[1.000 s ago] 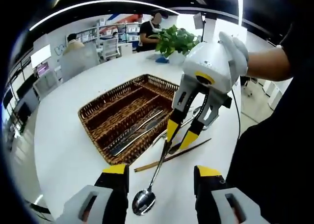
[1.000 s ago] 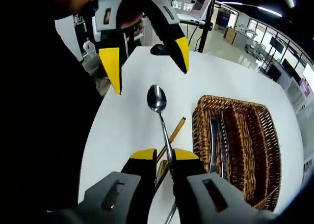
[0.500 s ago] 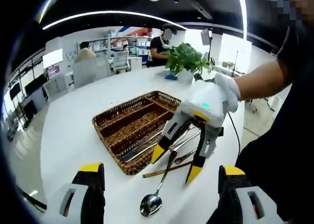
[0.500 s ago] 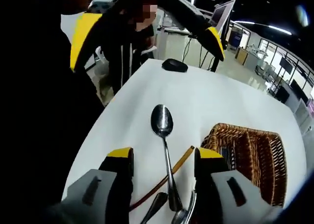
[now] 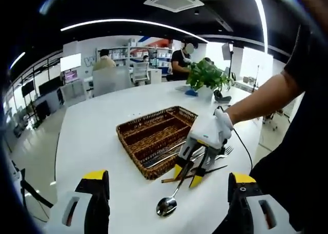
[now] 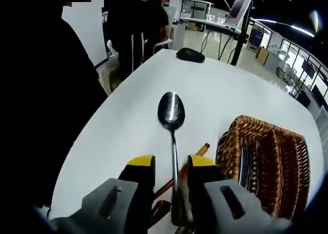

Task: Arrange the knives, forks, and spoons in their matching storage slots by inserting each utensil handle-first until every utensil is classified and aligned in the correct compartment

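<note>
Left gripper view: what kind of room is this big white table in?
Probably an open office or lab. The white table stands among shelves and wall screens, with a potted plant on it and people at desks behind.

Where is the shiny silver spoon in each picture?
Left gripper view: the shiny silver spoon lies on the white table, bowl at lower centre, its handle running up between the right gripper's yellow tips.
Right gripper view: the spoon has its bowl at centre, its handle running down between that gripper's own jaws.
Shared landmark: the brown wicker tray, beside the spoon in both views.
</note>
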Available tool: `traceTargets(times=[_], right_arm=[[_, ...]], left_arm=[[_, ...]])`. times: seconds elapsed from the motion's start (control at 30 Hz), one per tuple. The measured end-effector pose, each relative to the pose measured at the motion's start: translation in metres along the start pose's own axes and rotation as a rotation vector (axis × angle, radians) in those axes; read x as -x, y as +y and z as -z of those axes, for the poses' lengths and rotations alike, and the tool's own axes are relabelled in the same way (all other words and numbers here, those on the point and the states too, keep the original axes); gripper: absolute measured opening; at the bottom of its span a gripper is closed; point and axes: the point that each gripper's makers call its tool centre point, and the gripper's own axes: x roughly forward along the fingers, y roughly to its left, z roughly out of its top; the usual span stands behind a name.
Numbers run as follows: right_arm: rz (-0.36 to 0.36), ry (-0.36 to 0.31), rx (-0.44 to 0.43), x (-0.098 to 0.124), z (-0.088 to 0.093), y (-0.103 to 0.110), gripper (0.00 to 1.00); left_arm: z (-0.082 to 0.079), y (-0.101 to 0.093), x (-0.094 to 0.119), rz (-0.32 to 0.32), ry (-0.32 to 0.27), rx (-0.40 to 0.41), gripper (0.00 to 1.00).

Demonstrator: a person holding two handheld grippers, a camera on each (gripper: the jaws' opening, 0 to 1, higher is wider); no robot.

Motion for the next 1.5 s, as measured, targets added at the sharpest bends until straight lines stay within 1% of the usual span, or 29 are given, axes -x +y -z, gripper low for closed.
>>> traceTargets(times=[0.1, 0.2, 0.27, 0.33, 0.4, 0.47, 0.5, 0.53, 0.6, 0.63, 0.73, 0.77, 0.8, 0.9, 1.03, 1.07, 1.23, 1.27, 1.37, 1.47, 1.5], right_arm=[[-0.004, 0.006, 0.001, -0.003, 0.004, 0.0, 0.18], [-0.016, 0.005, 0.006, -0.003, 0.003, 0.001, 0.15], [-0.019, 0.016, 0.01, -0.004, 0.006, 0.001, 0.14], [-0.02, 0.001, -0.014, -0.006, 0.005, 0.0, 0.13], [-0.03, -0.005, -0.016, -0.006, 0.005, 0.001, 0.11], [-0.047, -0.013, -0.043, -0.006, 0.004, 0.003, 0.07], [-0.035, -0.02, -0.043, -0.006, 0.004, 0.0, 0.04], [-0.034, -0.013, -0.044, -0.005, 0.005, -0.001, 0.02], [-0.044, -0.009, -0.05, -0.006, 0.004, 0.0, 0.02], [-0.044, -0.002, -0.039, -0.007, 0.004, 0.0, 0.02], [-0.051, 0.005, -0.057, -0.007, 0.004, 0.0, 0.01], [-0.047, 0.004, -0.097, -0.008, 0.004, -0.001, 0.0], [-0.045, 0.007, -0.102, -0.008, 0.003, -0.001, 0.0], [-0.03, 0.025, -0.082, -0.008, 0.002, 0.0, 0.0], [-0.021, 0.021, -0.095, -0.001, -0.005, -0.002, 0.0], [-0.016, 0.02, -0.111, 0.002, -0.007, -0.004, 0.0], [-0.008, 0.03, -0.116, 0.012, -0.01, -0.006, 0.0], [-0.012, 0.035, -0.126, 0.014, -0.011, -0.005, 0.0], [-0.019, 0.054, -0.115, 0.023, -0.013, 0.0, 0.0], [-0.022, 0.05, -0.13, 0.033, -0.018, 0.002, 0.0], [-0.019, 0.052, -0.132, 0.036, -0.018, 0.002, 0.0]], left_arm=[[0.002, 0.001, 0.002, -0.01, -0.001, 0.008, 1.0], [0.001, 0.001, 0.004, -0.019, -0.013, 0.005, 1.0], [0.001, 0.002, 0.005, -0.029, -0.016, 0.006, 1.0], [0.001, 0.002, 0.006, -0.031, -0.018, 0.013, 1.0], [0.002, 0.003, 0.007, -0.034, -0.018, 0.015, 1.0], [0.003, 0.003, 0.008, -0.035, -0.018, 0.02, 1.0], [0.004, 0.003, 0.008, -0.036, -0.017, 0.02, 1.0], [0.004, 0.003, 0.008, -0.036, -0.017, 0.021, 1.0], [0.005, 0.004, 0.009, -0.038, -0.017, 0.023, 1.0], [0.005, 0.004, 0.009, -0.038, -0.017, 0.024, 1.0], [0.005, 0.004, 0.009, -0.041, -0.017, 0.026, 1.0], [0.005, 0.004, 0.009, -0.042, -0.016, 0.025, 1.0], [0.005, 0.004, 0.009, -0.042, -0.017, 0.024, 1.0], [0.004, 0.005, 0.01, -0.043, -0.019, 0.024, 1.0], [0.006, 0.007, 0.012, -0.048, -0.018, 0.024, 1.0], [0.006, 0.007, 0.012, -0.049, -0.017, 0.025, 1.0], [0.002, 0.009, 0.012, -0.05, -0.022, 0.018, 1.0], [0.001, 0.009, 0.011, -0.049, -0.023, 0.016, 1.0], [-0.001, 0.01, 0.01, -0.047, -0.024, 0.012, 1.0], [-0.003, 0.011, 0.009, -0.045, -0.026, 0.005, 1.0], [-0.005, 0.014, 0.009, -0.059, -0.03, 0.003, 1.0]])
